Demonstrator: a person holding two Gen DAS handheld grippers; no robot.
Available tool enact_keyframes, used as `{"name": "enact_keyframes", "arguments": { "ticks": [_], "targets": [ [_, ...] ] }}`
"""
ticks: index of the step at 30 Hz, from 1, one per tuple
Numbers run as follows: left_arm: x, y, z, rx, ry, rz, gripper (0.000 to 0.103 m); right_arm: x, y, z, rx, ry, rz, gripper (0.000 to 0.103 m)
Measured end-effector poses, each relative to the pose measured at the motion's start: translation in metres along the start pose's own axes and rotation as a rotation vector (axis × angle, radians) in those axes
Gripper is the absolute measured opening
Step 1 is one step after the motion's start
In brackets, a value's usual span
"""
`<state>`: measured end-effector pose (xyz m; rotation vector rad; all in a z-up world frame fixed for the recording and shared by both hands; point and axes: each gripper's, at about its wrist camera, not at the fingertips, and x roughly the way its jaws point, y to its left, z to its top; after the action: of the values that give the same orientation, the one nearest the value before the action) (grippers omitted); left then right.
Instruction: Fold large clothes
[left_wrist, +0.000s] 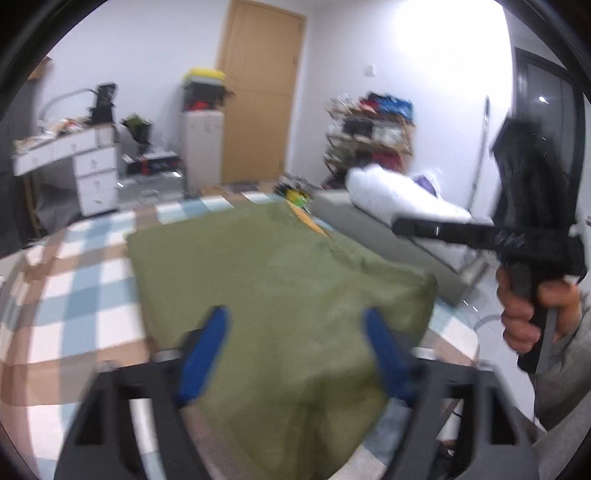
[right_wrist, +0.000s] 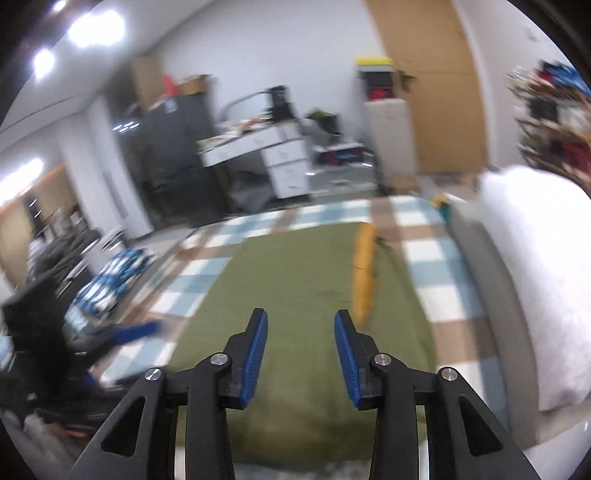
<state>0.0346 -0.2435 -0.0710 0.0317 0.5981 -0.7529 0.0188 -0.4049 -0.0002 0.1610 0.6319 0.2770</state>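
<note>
An olive green garment (left_wrist: 280, 266) lies folded into a flat rectangle on a blue, white and tan checked cover (left_wrist: 85, 280). My left gripper (left_wrist: 295, 315) hovers over its near end, blue pads well apart and nothing pinched between them. In the right wrist view the same garment (right_wrist: 303, 269) shows an orange strip (right_wrist: 364, 273) along its right side. My right gripper (right_wrist: 301, 314) is above the near end, open with an empty gap. The left wrist view also catches the right gripper (left_wrist: 402, 225) side-on at the right, raised off the cloth in a person's hand (left_wrist: 532, 314).
A white pillow (right_wrist: 535, 277) lies on a grey mattress edge (left_wrist: 369, 218) right of the cover. Beyond the cover stand a white desk with drawers (left_wrist: 92, 166), a wooden door (left_wrist: 258, 92) and a cluttered shelf (left_wrist: 369, 133). A blue patterned bundle (right_wrist: 110, 280) lies at left.
</note>
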Motion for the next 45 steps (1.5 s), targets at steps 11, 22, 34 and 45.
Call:
{"name": "enact_keyframes", "arguments": {
  "ticks": [11,22,34,45],
  "targets": [
    [0.032,0.001,-0.019,0.017,0.115,-0.022,0.002,0.058,0.025,-0.043,-0.235,0.135,-0.093,0.031],
    [0.033,0.006,-0.023,0.011,0.111,-0.033,0.002,0.058,0.045,-0.041,-0.276,0.154,-0.091,0.041],
    [0.033,0.007,-0.022,-0.004,0.118,-0.035,0.002,0.026,0.0,-0.032,-0.146,0.1,-0.092,0.04],
    [0.033,0.007,-0.023,-0.009,0.122,-0.031,0.002,0.042,-0.046,-0.025,0.173,0.023,0.027,0.007]
  ]
}}
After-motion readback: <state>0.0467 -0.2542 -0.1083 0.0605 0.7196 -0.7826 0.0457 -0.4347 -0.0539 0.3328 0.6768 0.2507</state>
